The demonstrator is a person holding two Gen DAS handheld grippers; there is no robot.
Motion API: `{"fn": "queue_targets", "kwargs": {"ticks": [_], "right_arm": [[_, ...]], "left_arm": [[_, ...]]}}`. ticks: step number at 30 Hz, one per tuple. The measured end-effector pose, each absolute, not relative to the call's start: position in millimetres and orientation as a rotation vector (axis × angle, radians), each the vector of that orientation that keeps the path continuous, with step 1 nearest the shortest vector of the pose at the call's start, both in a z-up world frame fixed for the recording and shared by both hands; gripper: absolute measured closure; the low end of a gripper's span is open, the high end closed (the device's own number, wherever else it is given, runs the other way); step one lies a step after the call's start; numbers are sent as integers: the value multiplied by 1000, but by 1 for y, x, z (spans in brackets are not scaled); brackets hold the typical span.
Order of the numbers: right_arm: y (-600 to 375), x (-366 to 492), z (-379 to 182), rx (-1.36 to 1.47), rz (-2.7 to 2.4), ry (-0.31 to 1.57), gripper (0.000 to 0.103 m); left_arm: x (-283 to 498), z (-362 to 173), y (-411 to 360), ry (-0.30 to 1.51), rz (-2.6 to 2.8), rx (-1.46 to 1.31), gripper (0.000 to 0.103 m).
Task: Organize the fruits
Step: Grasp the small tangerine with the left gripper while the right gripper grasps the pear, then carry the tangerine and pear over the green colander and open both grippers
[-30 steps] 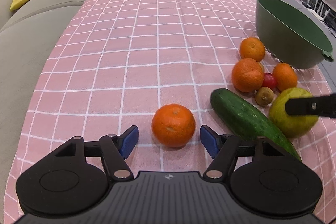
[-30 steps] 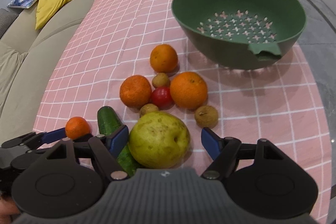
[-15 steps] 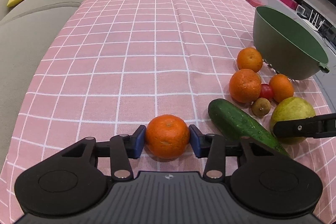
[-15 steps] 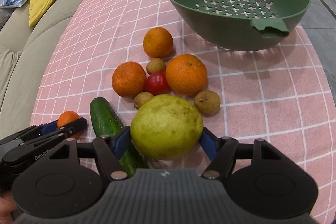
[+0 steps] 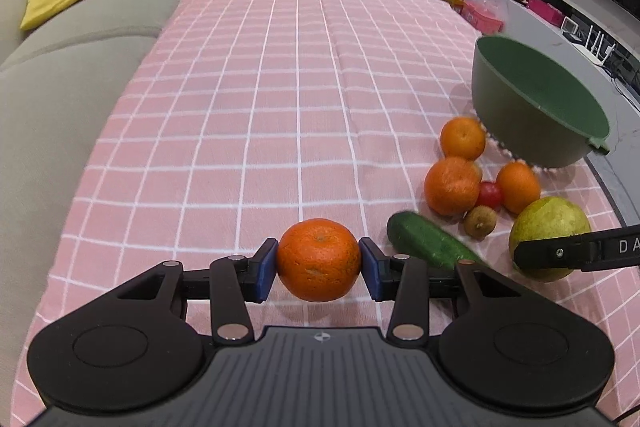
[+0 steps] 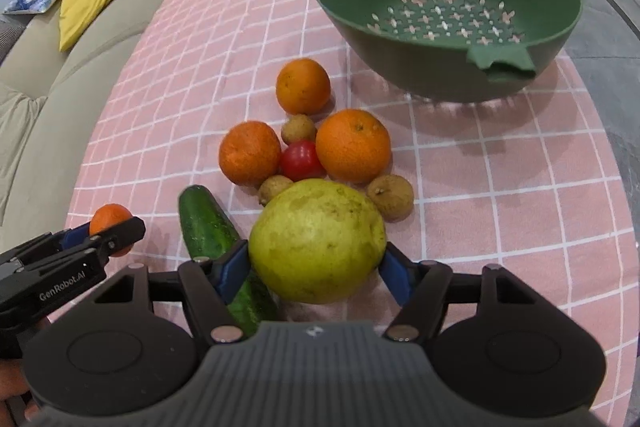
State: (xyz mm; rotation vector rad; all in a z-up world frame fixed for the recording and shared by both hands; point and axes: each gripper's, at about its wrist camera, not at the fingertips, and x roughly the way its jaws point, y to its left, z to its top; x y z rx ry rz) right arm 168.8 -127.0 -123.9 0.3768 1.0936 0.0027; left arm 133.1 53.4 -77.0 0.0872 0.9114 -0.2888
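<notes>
Empty green colander; left claw clamped on mandarin, right claw on pear.

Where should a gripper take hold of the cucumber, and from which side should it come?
Probably across the cucumber's bare far half, coming from above, pads on its two long sides. It lies flat on the tablecloth; its near end is hidden behind the right gripper, which holds the pear, and the narrow width fits the jaws.
</notes>
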Motion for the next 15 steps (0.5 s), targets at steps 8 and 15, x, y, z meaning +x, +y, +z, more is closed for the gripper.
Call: {"fn": "queue_targets", "kwargs": {"ticks": [8,15], "right_arm": [[-139,158,-92,402,25,1018,37],[-173,161,-44,410,12,893,37]], "left_arm": [[130,-43,30,855,-314,139,54],[142,-19,-12,812,-385,196,54]]}}
